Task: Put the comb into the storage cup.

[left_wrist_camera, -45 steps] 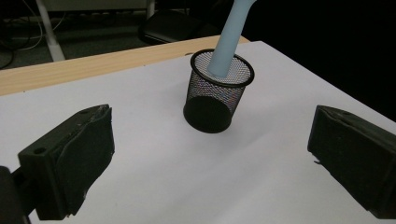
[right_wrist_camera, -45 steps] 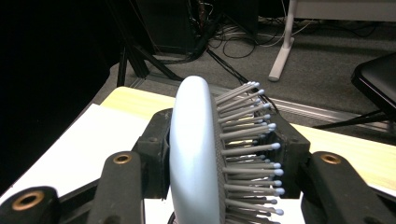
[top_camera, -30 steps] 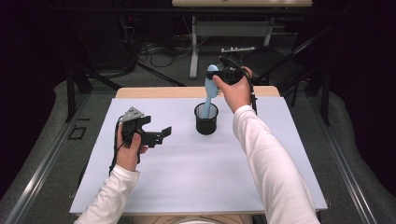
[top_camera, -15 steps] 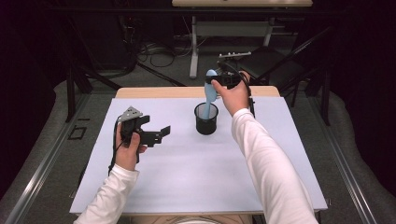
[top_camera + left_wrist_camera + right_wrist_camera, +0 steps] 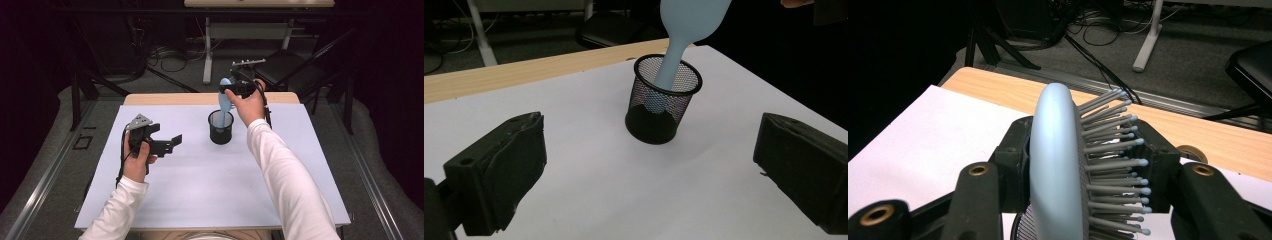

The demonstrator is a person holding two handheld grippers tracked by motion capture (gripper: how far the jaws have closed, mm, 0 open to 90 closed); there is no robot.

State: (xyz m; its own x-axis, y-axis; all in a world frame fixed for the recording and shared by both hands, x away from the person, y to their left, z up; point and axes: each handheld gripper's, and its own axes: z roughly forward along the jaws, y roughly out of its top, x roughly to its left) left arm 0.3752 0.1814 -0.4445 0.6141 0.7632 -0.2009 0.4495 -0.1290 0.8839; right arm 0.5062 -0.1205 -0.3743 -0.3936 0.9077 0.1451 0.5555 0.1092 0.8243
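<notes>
Hairbrush (image 5: 225, 90) head is clamped by right tool (image 5: 235, 90), handle in mesh cup (image 5: 220, 127). Left tool (image 5: 167, 145), at 9 o'clock of cup, is held open, empty. Risk: cup may be tipped if handle is dragged sideways.

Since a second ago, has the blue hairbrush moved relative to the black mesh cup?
No. The blue hairbrush has its handle down inside the black mesh cup, head above the rim, as before; the right gripper is shut on its head.
</notes>
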